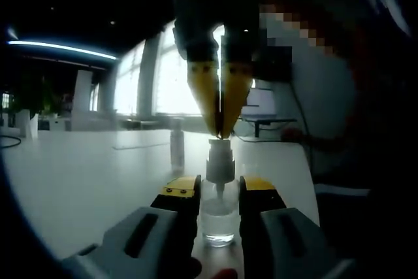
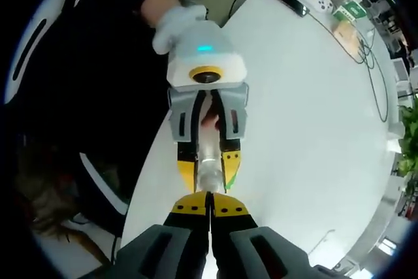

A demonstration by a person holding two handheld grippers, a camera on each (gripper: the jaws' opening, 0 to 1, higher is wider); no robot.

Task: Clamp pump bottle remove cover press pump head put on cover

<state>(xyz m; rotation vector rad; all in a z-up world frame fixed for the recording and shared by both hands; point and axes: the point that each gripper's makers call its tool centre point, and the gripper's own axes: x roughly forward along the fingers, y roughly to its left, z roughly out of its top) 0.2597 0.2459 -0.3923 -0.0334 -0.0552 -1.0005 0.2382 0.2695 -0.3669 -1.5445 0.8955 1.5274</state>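
Note:
A small clear pump bottle stands on the white table near its edge. My left gripper is shut on the bottle's body, yellow pads on either side. My right gripper comes down from above with its jaws shut, and its tips touch the top of the white pump head. A slim translucent cover stands upright on the table behind the bottle. In the right gripper view my right gripper points straight down at the bottle, which the left gripper holds.
A person in dark clothes with a white glove stands at the table's edge. Cables and small items lie at the table's far end. A green plant stands beyond it.

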